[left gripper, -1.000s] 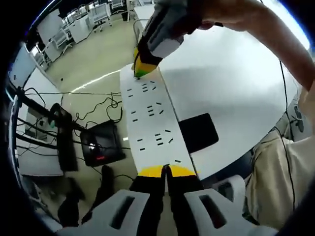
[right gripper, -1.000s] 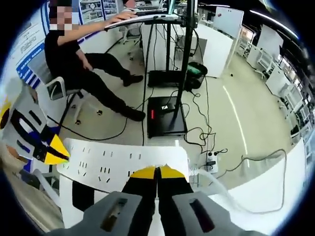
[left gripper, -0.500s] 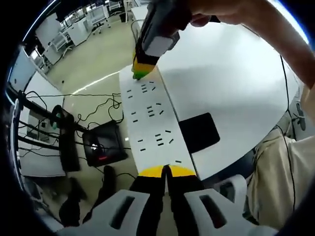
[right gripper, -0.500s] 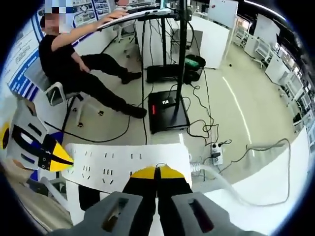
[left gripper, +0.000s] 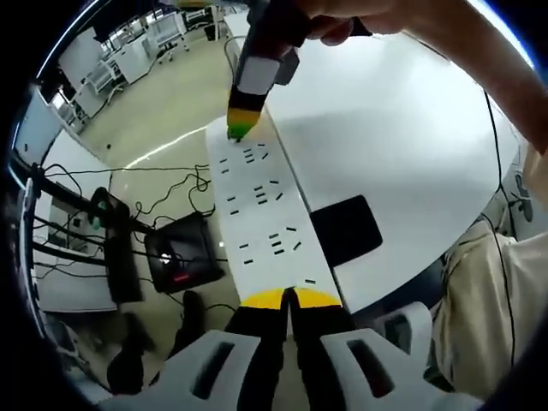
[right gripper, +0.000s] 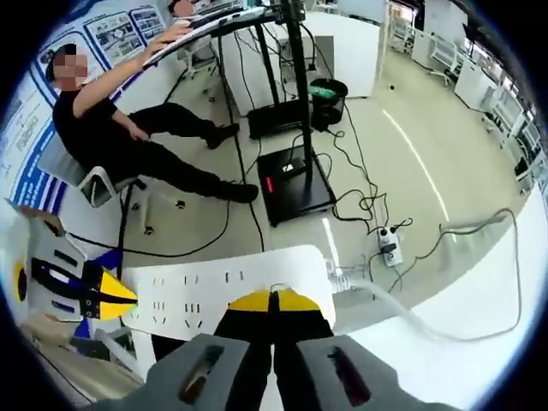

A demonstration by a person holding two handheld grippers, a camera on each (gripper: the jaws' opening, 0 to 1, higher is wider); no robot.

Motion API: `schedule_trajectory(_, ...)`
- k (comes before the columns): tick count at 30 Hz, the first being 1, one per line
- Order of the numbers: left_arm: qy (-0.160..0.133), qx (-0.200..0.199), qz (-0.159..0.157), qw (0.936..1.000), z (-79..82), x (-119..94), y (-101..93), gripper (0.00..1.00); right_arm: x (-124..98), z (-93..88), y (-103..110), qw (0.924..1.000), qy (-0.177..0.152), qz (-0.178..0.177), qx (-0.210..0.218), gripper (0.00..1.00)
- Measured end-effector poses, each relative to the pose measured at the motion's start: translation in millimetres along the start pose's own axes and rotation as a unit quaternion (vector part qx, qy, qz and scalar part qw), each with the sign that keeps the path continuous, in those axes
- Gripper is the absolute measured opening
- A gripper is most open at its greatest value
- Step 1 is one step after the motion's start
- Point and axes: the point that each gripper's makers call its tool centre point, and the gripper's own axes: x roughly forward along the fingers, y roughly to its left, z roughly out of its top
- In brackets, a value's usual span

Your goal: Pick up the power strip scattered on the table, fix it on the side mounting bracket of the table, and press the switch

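Note:
The white power strip [left gripper: 261, 214] is held in the air off the edge of the white table [left gripper: 402, 145], over the floor. My left gripper [left gripper: 288, 299] is shut on its near end, yellow tips pinching the strip's rim. At the far end the right gripper [left gripper: 240, 128] reaches in from above and pinches the strip. In the right gripper view the same strip [right gripper: 214, 287] lies across the picture, with my right gripper [right gripper: 272, 300] shut on its long edge and the left gripper [right gripper: 94, 291] clamping its left end. A white cable [right gripper: 385, 300] leaves the strip's right end.
A black rectangular plate [left gripper: 345, 229] sits at the table's edge beside the strip. Below are a black box with a red light [left gripper: 175, 257], a black stand [right gripper: 295, 77], loose cables and a small floor socket [right gripper: 390, 246]. A seated person [right gripper: 128, 145] is across the aisle.
The strip stays held at both ends. The right gripper has tipped more upright over the far end, and its view has shifted a little.

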Motion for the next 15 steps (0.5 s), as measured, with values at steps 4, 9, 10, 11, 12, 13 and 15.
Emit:
schedule_trajectory(4,0.001,-0.001,-0.001,1.0000,0.3,0.0,0.2,0.07,0.4,-0.7,0.2,0.9999,0.006,0.001,0.009,0.00)
schedule_trajectory(9,0.001,-0.002,0.002,1.0000,0.4,-0.1,0.3,0.07,2.1,-1.5,-0.6,0.9996,0.006,0.011,0.026,0.00)
schedule_trajectory(10,0.000,-0.001,0.002,1.0000,0.3,-0.1,0.2,0.07,2.6,-1.3,0.0,0.9997,0.007,0.006,0.022,0.00)
schedule_trajectory(11,0.000,-0.001,0.002,1.0000,0.5,0.0,0.3,0.07,2.8,-1.0,-0.4,0.9998,0.006,0.003,0.020,0.00)
schedule_trajectory(12,0.001,-0.001,0.002,1.0000,0.4,0.0,0.3,0.07,2.0,-1.4,0.6,0.9999,0.004,0.003,0.013,0.00)
schedule_trajectory(13,0.002,0.000,0.003,1.0000,0.2,0.4,0.3,0.07,1.4,0.1,1.3,0.9999,0.001,0.007,-0.007,0.00)
schedule_trajectory(15,0.004,0.000,0.005,1.0000,0.0,0.5,0.2,0.07,1.2,0.9,0.7,0.9999,-0.002,0.007,-0.008,0.00)
